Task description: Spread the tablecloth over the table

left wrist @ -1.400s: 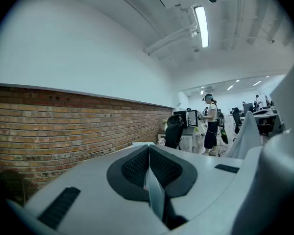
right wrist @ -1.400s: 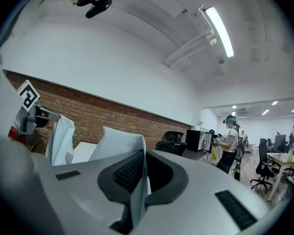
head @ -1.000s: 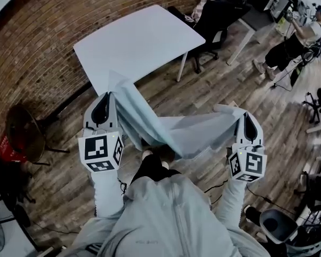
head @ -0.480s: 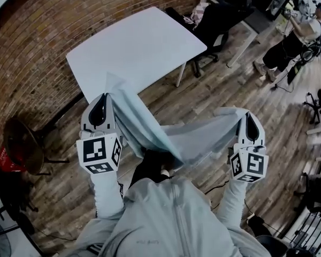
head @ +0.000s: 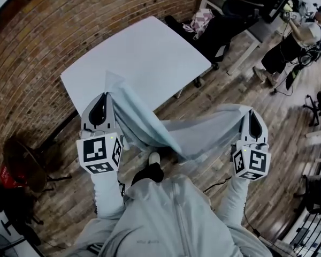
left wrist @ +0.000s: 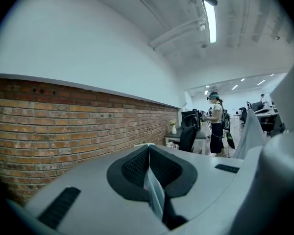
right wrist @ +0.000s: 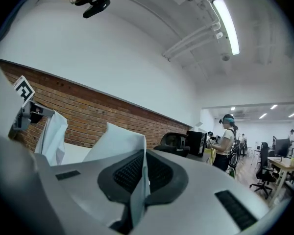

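A pale blue tablecloth (head: pixel 166 133) hangs in a sagging fold between my two grippers, in front of a white square table (head: pixel 134 58) by the brick wall. My left gripper (head: pixel 102 98) is shut on one corner of the tablecloth (left wrist: pixel 154 192), which sticks up past its tips near the table's front edge. My right gripper (head: pixel 252 116) is shut on the other corner of the cloth (right wrist: pixel 137 190), out over the wooden floor to the table's right. The left gripper (right wrist: pixel 27 106) with its corner also shows in the right gripper view.
Black office chairs (head: pixel 224 20) and a white desk (head: pixel 251 25) stand behind the table at the right. A person (head: pixel 294 42) stands at the far right. A round stool (head: pixel 27 154) and a red object (head: pixel 8 178) sit on the floor at the left.
The table has drawn nearer and shifted under the left gripper's tips. Both grippers keep hold of the cloth; the fold between them hangs much the same.
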`<state>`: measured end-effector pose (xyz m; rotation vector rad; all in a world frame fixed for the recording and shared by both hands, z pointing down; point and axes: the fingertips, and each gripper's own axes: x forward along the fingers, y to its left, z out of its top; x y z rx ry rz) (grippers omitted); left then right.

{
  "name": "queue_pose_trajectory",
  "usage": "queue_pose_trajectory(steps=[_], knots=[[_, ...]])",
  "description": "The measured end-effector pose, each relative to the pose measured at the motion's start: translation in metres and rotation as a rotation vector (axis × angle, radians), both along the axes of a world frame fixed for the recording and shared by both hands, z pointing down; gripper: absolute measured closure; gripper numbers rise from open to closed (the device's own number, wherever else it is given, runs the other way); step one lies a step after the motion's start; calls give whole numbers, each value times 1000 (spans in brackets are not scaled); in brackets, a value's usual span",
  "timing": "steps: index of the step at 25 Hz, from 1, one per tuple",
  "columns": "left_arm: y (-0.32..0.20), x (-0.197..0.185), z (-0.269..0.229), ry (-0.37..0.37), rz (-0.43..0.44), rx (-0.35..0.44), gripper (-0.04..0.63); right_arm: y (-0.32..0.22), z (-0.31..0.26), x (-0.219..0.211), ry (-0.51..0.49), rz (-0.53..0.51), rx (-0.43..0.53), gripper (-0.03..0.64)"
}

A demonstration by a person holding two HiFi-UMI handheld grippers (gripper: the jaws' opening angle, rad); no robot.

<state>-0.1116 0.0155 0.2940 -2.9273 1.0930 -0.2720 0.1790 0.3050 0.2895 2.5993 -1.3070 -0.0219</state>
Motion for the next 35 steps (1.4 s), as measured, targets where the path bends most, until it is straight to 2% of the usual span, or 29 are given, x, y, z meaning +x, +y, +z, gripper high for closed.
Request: queue_pose_trajectory(steps=[7, 14, 20, 24, 28, 35], knots=[[-41, 21, 5, -3, 43, -10, 571, -26, -8, 19, 21, 63, 13, 595], [-54, 39, 10, -3, 71, -18, 571, -35, -13, 34, 40, 93, 16, 594], [-66, 55, 18, -10, 42, -25, 571, -54, -7, 65, 34, 80, 22, 595], [-83, 66, 24, -21, -41, -35, 571, -88, 3, 106, 18, 26, 12, 595], [-112, 74, 32, -46, -157, -57, 571, -145, 6, 152, 13, -60, -11, 595], [-148, 65, 38, -70, -432, -92, 571, -265, 6, 219, 21, -266, -49, 595]])
